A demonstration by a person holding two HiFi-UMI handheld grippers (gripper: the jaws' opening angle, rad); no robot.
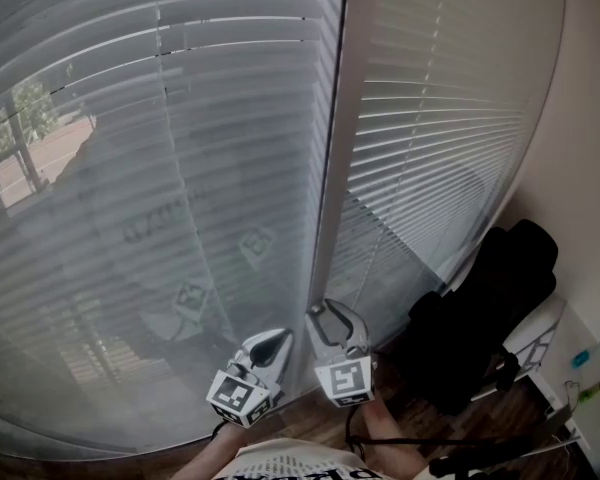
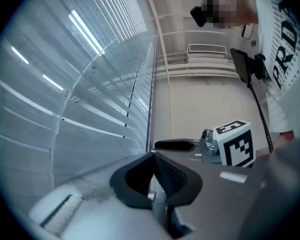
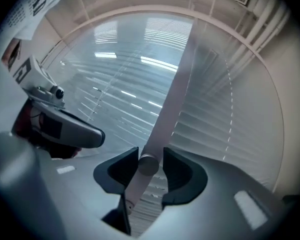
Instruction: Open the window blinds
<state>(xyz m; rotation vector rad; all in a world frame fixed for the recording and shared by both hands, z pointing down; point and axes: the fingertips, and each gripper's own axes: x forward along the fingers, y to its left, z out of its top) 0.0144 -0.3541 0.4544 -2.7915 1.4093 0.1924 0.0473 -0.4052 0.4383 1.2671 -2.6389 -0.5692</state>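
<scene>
Two slatted window blinds hang side by side: the left blind (image 1: 160, 168) lets some of the outdoors show through, while the right blind (image 1: 430, 118) looks pale and closed. A pale upright post (image 1: 330, 168) divides them. My right gripper (image 1: 332, 318) is level at the foot of that post and stands open. A pale round knob (image 3: 148, 164) sits between its pads with a gap on the right side; I cannot tell whether it belongs to a blind wand. My left gripper (image 1: 272, 343) is close beside it on the left, jaws shut on nothing (image 2: 153, 156). A thin cord or wand (image 1: 373, 253) hangs before the right blind.
A black bag or padded seat (image 1: 490, 308) stands low on the right against the wall (image 1: 580, 168). A white shelf (image 1: 570, 368) with small items is at the far right. Wooden floor (image 1: 310, 423) lies below the window. The person's printed shirt (image 1: 280, 463) fills the bottom edge.
</scene>
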